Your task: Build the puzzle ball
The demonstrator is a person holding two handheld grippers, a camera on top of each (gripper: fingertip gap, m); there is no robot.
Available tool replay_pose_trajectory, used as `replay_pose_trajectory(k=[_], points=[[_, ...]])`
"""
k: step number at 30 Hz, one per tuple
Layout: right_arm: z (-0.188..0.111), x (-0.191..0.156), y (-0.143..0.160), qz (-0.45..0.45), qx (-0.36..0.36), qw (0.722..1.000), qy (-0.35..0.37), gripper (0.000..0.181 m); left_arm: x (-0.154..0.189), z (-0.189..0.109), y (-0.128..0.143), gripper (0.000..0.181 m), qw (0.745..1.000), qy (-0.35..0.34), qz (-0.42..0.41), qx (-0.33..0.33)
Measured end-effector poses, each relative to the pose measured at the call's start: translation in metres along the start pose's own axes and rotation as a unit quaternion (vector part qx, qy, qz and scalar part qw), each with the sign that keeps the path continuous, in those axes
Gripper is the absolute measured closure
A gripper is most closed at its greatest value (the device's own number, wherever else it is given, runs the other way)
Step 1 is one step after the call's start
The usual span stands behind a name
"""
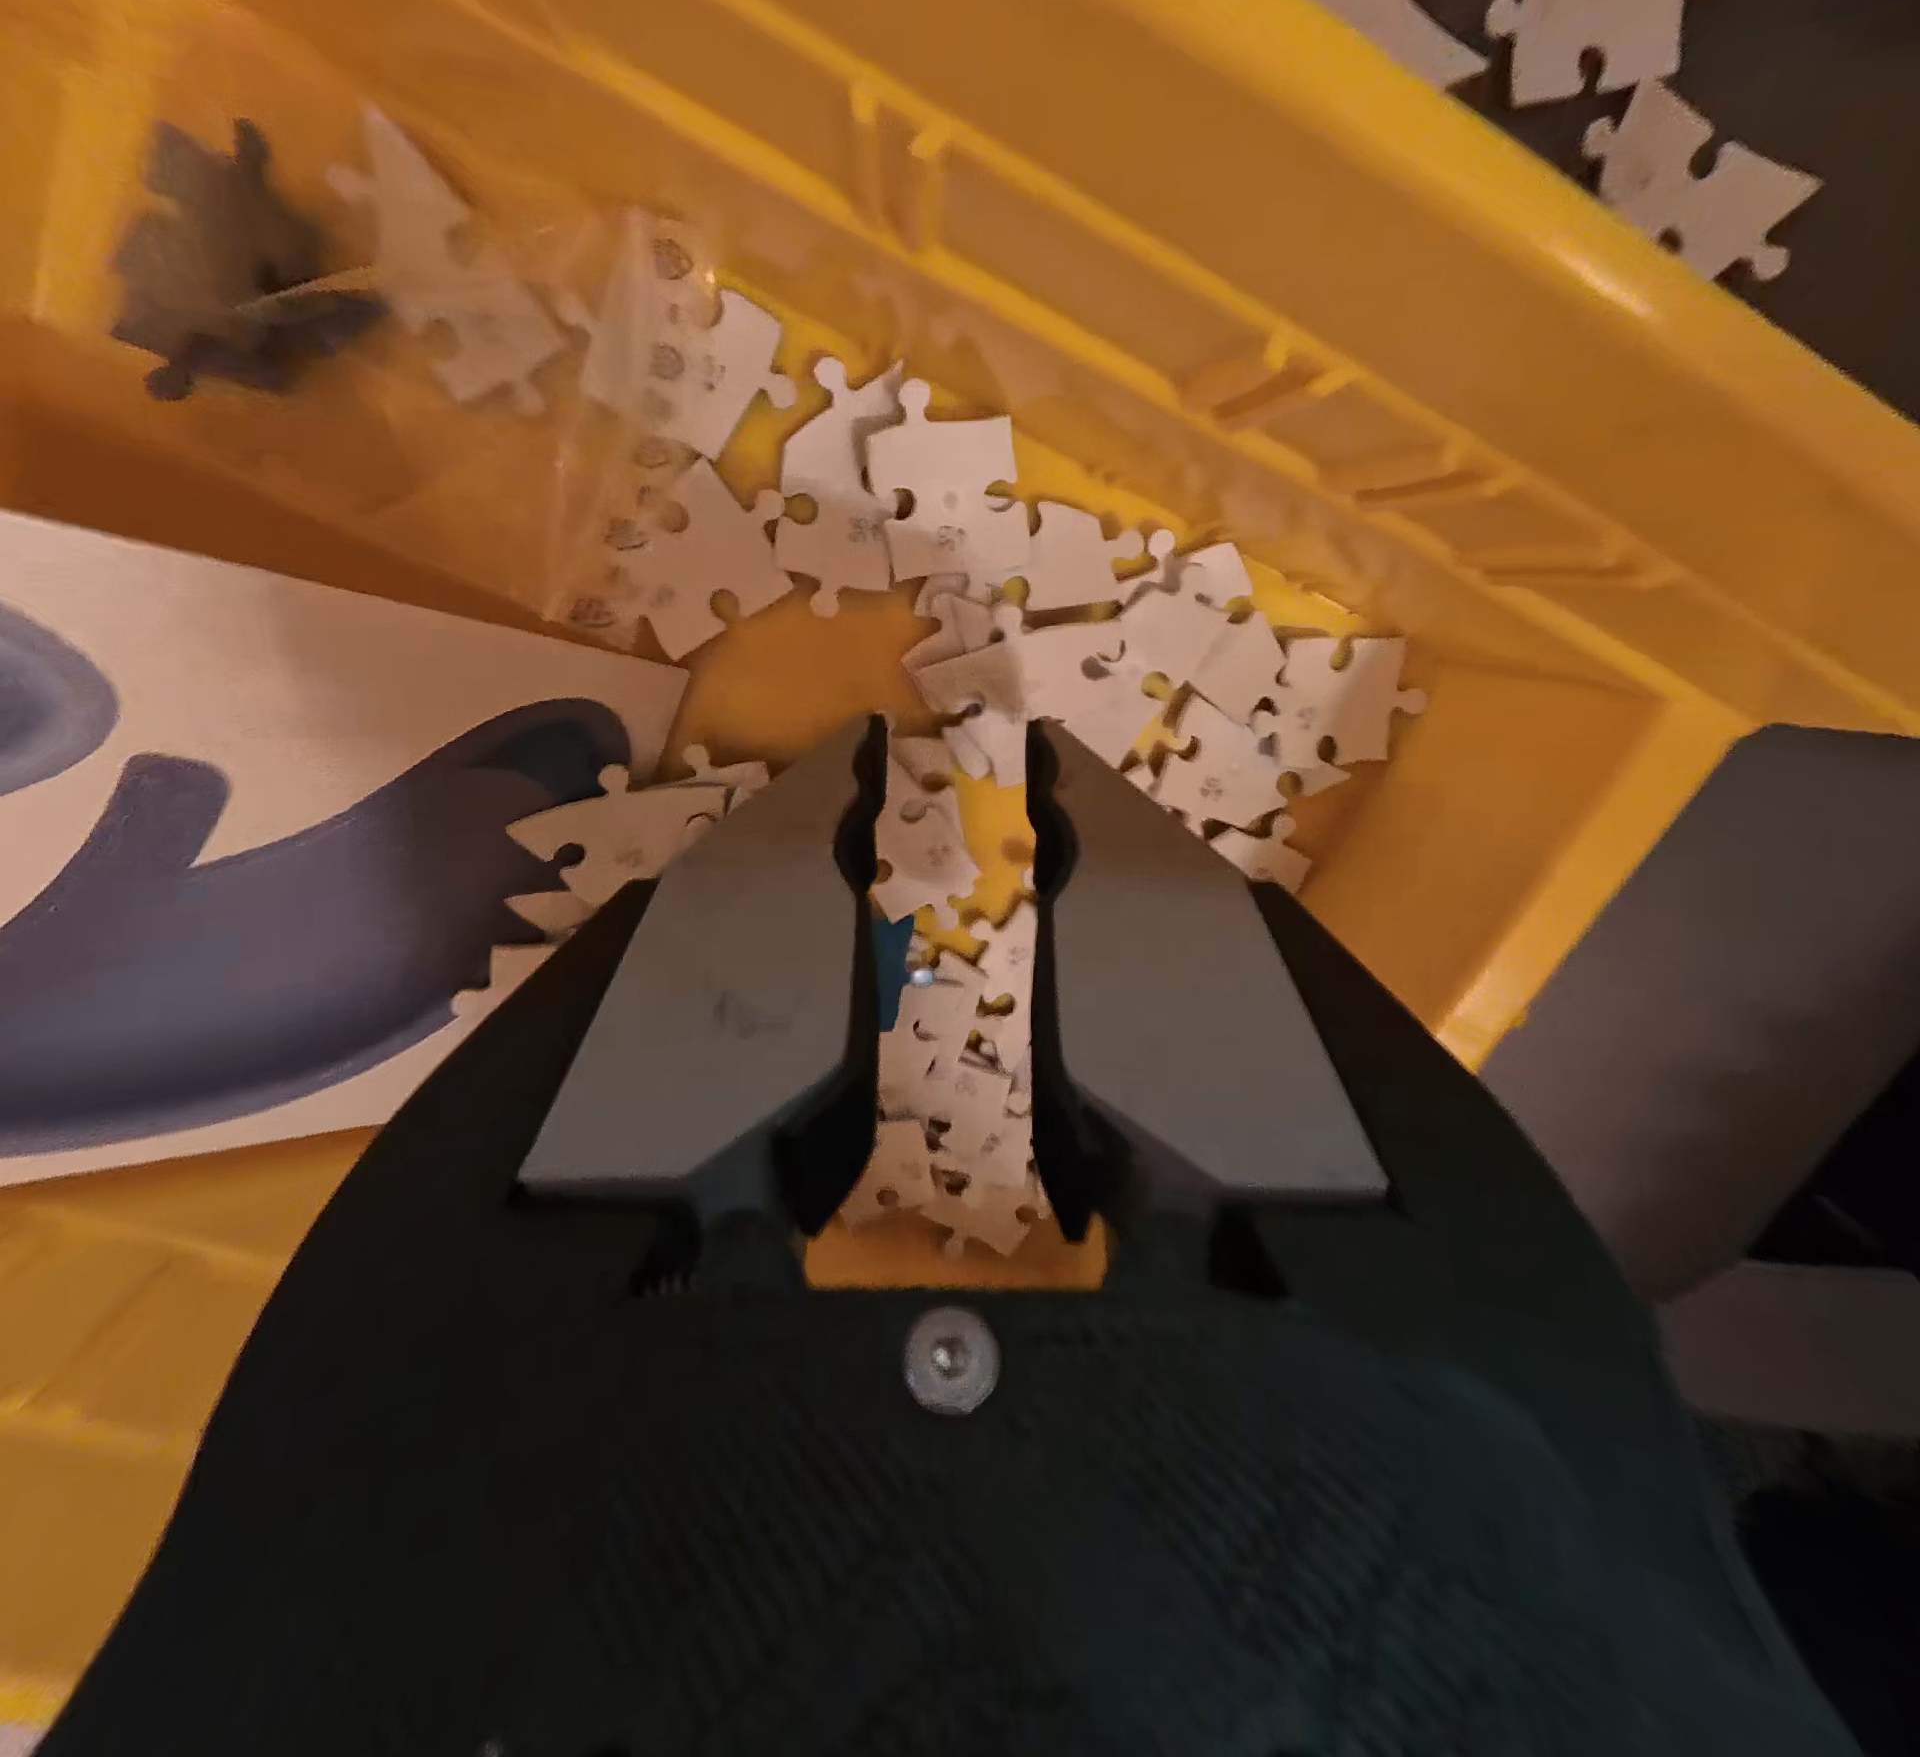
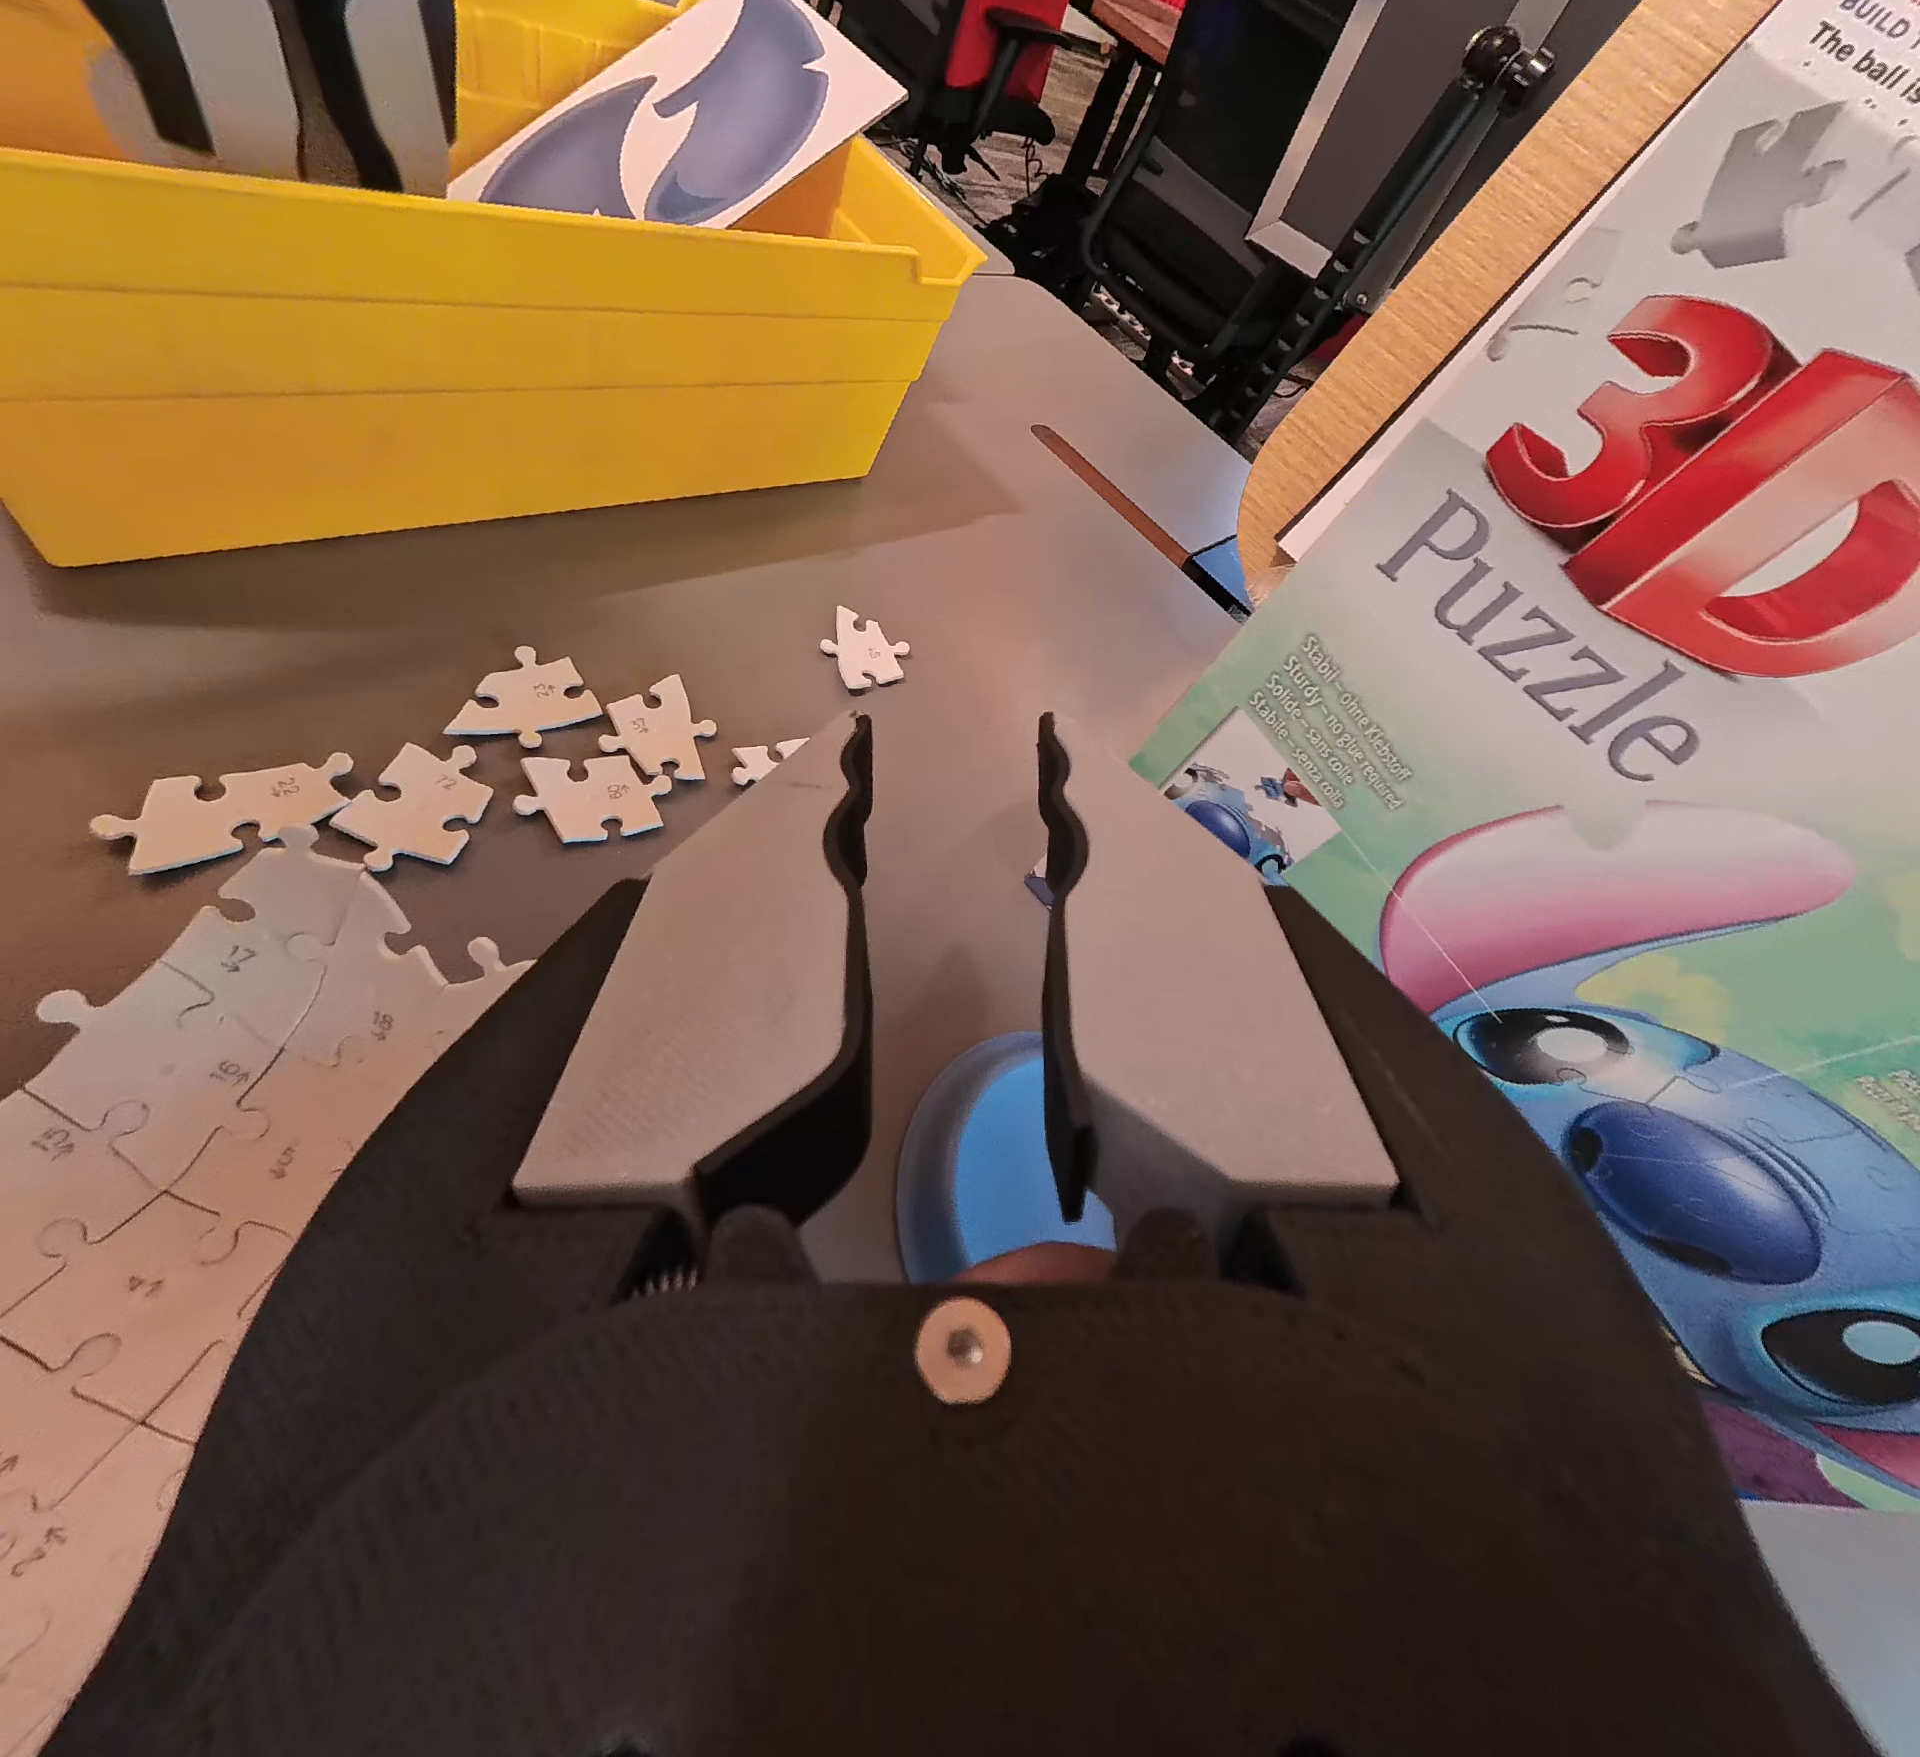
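Honestly these puzzle pieces (image 1: 1049,627) look thin, light and a bit bendy, lying flat and overlapping in a heap at the corner of the yellow bin (image 1: 1195,180), so I'd guess pinching one by a free edge or a knob beats trying to scoop it off the floor of the bin. Slippery plastic probably, easy to drop.

Left gripper (image 1: 954,741) is down in the bin right over that heap, jaws partly open with a narrow gap, nothing clamped as far as I can tell.

Right gripper (image 2: 951,731) hovers above the table (image 2: 987,544), also part open and empty, near the loose pieces (image 2: 582,762), the joined curved section (image 2: 177,1136) and the puzzle box (image 2: 1610,772).
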State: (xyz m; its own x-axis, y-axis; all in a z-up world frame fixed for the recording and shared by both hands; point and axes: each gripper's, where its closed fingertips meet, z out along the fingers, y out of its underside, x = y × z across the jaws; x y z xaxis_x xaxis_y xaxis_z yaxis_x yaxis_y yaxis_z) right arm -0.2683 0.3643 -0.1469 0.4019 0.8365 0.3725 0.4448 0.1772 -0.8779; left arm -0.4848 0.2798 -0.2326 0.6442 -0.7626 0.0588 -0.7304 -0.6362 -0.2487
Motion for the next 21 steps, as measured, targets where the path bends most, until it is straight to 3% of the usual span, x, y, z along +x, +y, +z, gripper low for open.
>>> replay_pose_trajectory(k=[6,8,16,17,19,21], points=[[0.000,0.000,0.000,-0.001,0.000,1.000,0.000,0.153,0.013,0.011,-0.003,0.154,1.000,0.012,0.012,-0.015],[0.000,0.000,0.000,-0.001,0.000,1.000,0.000,0.153,0.011,0.011,0.002,0.181,1.000,0.004,0.016,-0.026],[-0.001,0.001,0.000,0.000,0.000,1.000,0.001,0.153,0.000,0.011,0.002,0.181,1.000,-0.012,0.000,-0.022],[0.000,0.001,0.000,0.000,0.000,1.000,0.000,0.153,0.002,0.011,0.001,0.180,1.000,-0.003,-0.004,-0.018],[0.000,0.001,0.000,0.000,-0.001,1.000,0.001,0.153,0.014,0.011,-0.004,0.154,0.999,0.031,-0.005,-0.010],[0.000,0.001,0.001,0.000,-0.001,1.000,0.001,0.153,0.021,0.012,-0.007,0.146,0.999,0.039,0.003,-0.008]])
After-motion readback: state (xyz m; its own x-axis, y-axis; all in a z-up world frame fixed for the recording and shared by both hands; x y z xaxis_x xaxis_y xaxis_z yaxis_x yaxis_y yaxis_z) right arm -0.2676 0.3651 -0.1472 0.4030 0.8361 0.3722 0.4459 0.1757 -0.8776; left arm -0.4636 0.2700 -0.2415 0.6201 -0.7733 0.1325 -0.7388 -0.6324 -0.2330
